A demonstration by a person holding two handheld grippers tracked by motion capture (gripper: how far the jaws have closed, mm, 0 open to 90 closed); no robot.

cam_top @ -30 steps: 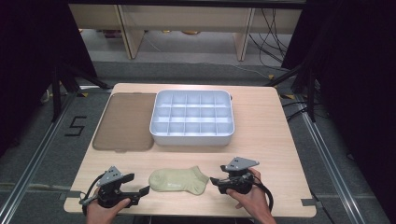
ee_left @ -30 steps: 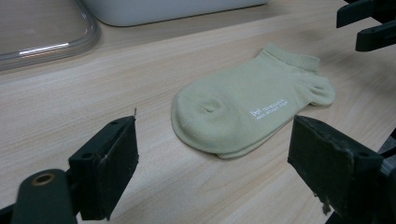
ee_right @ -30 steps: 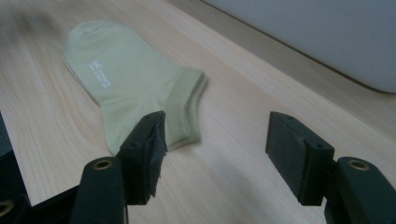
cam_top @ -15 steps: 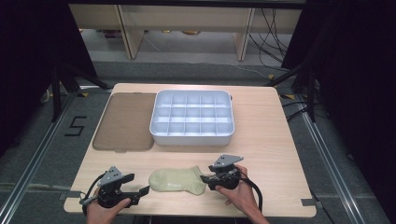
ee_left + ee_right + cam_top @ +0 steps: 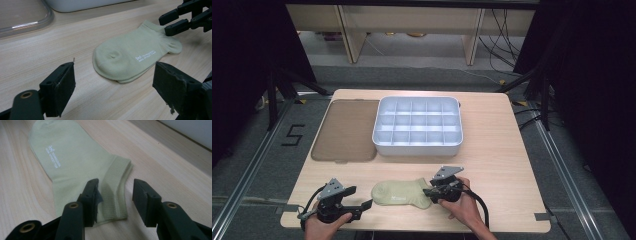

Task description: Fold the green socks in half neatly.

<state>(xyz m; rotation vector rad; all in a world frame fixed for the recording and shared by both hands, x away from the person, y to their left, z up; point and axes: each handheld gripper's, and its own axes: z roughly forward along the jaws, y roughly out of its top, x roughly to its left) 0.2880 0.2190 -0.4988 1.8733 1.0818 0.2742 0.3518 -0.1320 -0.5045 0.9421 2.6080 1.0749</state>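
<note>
A pale green ankle sock (image 5: pixel 401 192) lies flat near the table's front edge, toe to the left and cuff to the right. My right gripper (image 5: pixel 428 192) is at the cuff end. In the right gripper view its jaws (image 5: pixel 116 190) stand open, low over the table, with the ribbed cuff (image 5: pixel 116 187) between them. My left gripper (image 5: pixel 368 204) rests left of the toe, a short gap away. It is wide open (image 5: pixel 115 72), with the sock (image 5: pixel 130 55) lying ahead of it. The right gripper (image 5: pixel 175 23) shows beyond, at the cuff.
A white tray (image 5: pixel 417 149) split into several compartments stands at the table's middle back. A flat brown translucent lid (image 5: pixel 346 130) lies to its left. Bare wood (image 5: pixel 512 165) stretches to the right of the sock.
My right gripper has moved left and come down to the sock's cuff. The left gripper and the sock have stayed put.
</note>
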